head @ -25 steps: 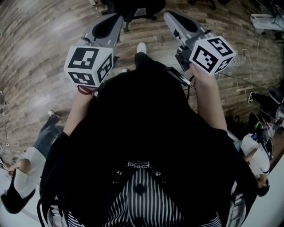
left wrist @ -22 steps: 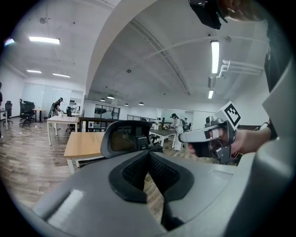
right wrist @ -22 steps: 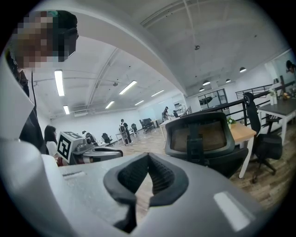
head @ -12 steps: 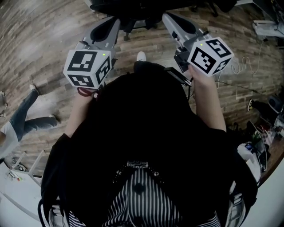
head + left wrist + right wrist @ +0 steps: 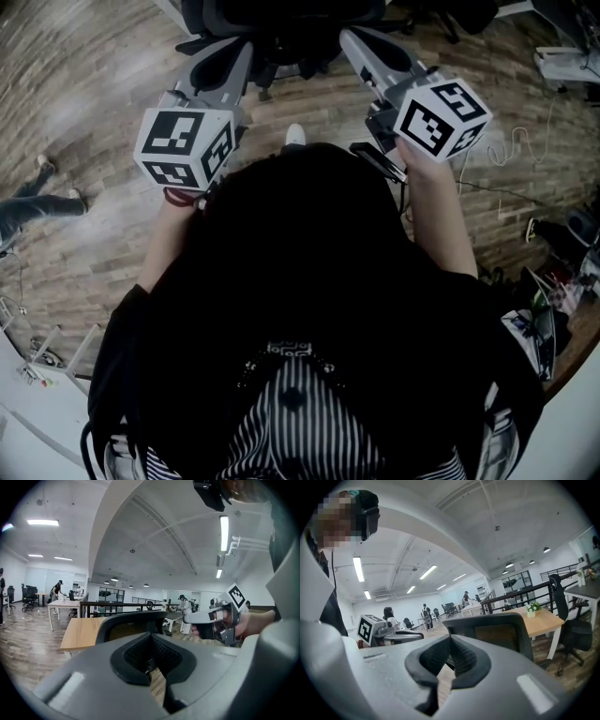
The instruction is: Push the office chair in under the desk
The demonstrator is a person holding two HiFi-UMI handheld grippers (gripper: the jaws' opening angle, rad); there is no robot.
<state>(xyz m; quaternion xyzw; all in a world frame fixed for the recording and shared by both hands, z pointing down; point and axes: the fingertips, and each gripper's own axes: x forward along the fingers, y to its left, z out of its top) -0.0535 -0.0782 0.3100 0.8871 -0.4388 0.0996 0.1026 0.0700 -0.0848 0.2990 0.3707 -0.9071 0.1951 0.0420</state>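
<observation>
Since a second ago the office chair point(image 5: 286, 23) is taking up more of the head view's top edge, its dark bulk now sitting between the two gripper tips. A bystander's legs point(image 5: 28, 202) are showing farther from the chair, out at the left border.

The left gripper point(image 5: 151, 660) is keeping its jaws pressed together with nothing between them, and is pointing at the left part of the chair's mesh backrest. The right gripper point(image 5: 449, 657) is likewise holding its jaws closed and empty, and is aiming at the right part of that backrest. Whether either tip is touching the chair I cannot tell.

Beyond the chair, on the side away from the grippers, a wood-topped desk point(image 5: 77, 632) is standing, and the backrest is rising in front of its edge. A small pot of flowers point(image 5: 531, 607) is sitting on the desk to the right of the backrest, and a second dark chair point(image 5: 572, 630) is waiting farther right. On the near side of the office chair, the person is gripping both handles over a plank floor point(image 5: 94, 141).
</observation>
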